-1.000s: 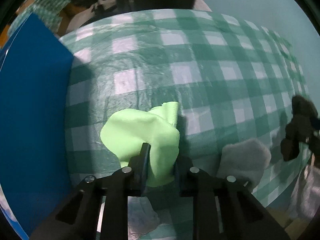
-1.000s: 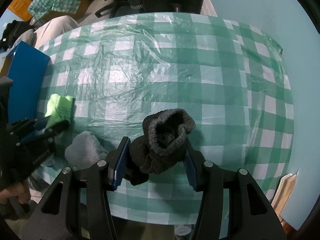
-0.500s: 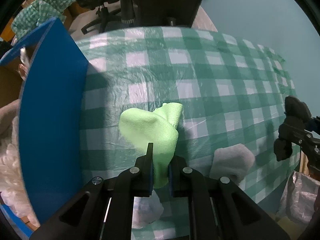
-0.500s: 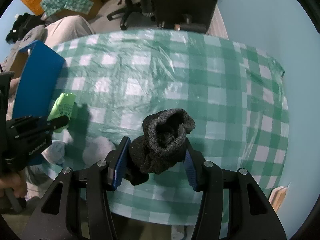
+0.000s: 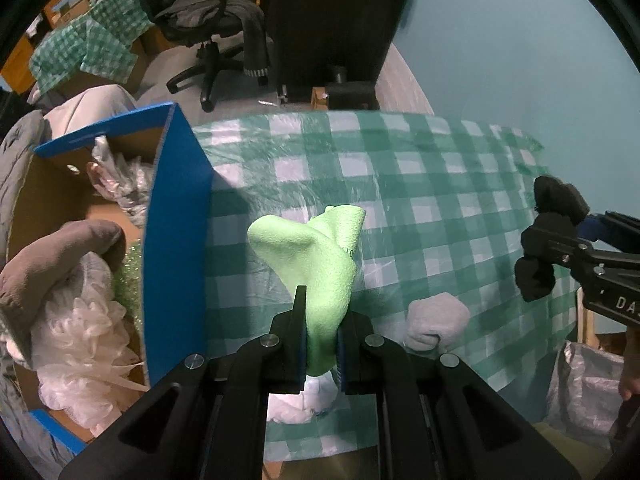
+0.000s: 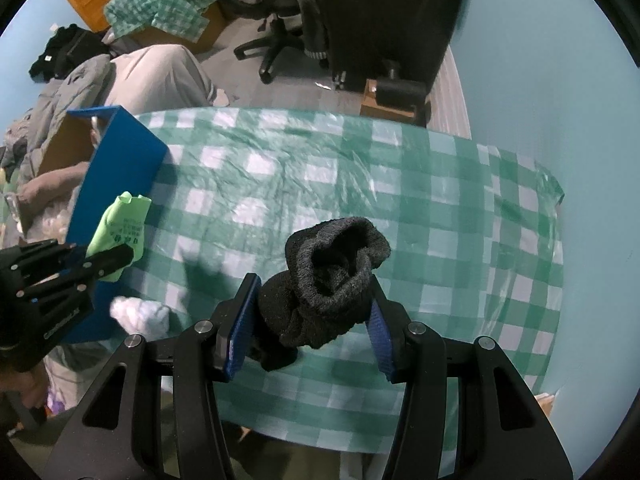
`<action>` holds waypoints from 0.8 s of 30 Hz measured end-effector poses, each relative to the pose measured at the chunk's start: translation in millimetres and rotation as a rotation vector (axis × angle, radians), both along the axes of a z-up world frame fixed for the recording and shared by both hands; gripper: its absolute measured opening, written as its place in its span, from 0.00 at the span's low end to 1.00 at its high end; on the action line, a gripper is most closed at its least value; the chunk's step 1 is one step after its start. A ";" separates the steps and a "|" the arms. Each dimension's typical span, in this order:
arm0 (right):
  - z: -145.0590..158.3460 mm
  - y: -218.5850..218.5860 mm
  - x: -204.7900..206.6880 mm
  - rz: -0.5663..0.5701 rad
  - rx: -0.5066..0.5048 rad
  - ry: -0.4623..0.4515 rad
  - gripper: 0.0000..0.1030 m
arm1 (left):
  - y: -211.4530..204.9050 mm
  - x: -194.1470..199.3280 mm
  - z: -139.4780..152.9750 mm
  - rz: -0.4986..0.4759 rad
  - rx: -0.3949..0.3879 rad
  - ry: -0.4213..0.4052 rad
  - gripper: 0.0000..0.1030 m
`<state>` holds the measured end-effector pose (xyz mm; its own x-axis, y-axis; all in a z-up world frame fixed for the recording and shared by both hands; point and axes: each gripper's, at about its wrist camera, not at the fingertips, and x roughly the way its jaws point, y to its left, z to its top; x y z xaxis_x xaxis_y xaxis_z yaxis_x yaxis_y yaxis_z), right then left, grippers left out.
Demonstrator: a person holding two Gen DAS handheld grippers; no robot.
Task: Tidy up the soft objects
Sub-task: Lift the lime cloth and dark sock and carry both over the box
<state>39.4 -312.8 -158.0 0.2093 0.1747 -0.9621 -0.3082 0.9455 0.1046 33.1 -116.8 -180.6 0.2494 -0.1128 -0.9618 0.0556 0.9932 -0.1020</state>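
Observation:
My left gripper [image 5: 322,344] is shut on a light green glove [image 5: 320,256], which hangs lifted above the green checked tablecloth [image 5: 420,208]. In the right wrist view that green glove [image 6: 120,232] and the left gripper [image 6: 100,262] show at the left, beside the blue box [image 6: 120,168]. My right gripper [image 6: 310,328] is shut on a dark grey sock [image 6: 328,276], held above the cloth; in the left wrist view the same dark sock [image 5: 548,236] hangs at the right edge. A pale grey sock [image 5: 436,324] lies on the table near its front edge.
The blue box's wall [image 5: 178,240] stands left of the table, its cardboard inside filled with white fluffy things [image 5: 80,344] and a grey plush [image 5: 52,256]. A white bundle [image 5: 304,400] lies under the left gripper. An office chair [image 6: 280,20] stands on the floor beyond.
Both grippers have risen with their loads; the green glove has come up off the cloth and the left jaws have squeezed tighter on it. The box's inside has come into view.

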 end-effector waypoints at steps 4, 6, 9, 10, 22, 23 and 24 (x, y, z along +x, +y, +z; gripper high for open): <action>9.7 10.0 0.0 0.017 0.003 -0.015 0.50 | 6.5 -1.8 9.8 0.012 -0.002 -0.020 0.10; 15.4 16.1 -0.3 0.027 0.001 -0.021 0.50 | 10.2 -3.4 15.1 0.014 -0.004 -0.027 0.10; 21.4 24.0 -0.7 0.040 0.004 -0.029 0.50 | 14.3 -5.7 21.4 0.013 -0.006 -0.038 0.10; 23.7 26.6 -1.2 0.046 0.005 -0.032 0.50 | 15.6 -6.4 23.3 0.014 -0.007 -0.042 0.10; 43.7 65.0 2.4 0.108 0.035 -0.053 0.50 | 45.4 -12.8 46.4 0.053 -0.009 -0.082 0.10; 44.3 68.8 3.0 0.112 0.037 -0.054 0.50 | 49.7 -13.3 49.2 0.059 -0.010 -0.087 0.10; 45.1 73.1 3.5 0.118 0.039 -0.056 0.50 | 52.2 -13.7 50.0 0.063 -0.011 -0.089 0.10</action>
<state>42.9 -239.7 -112.9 0.2383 0.2388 -0.9414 -0.4236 0.8978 0.1205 19.4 -64.5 -130.5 0.3403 -0.1046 -0.9345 0.0028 0.9939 -0.1102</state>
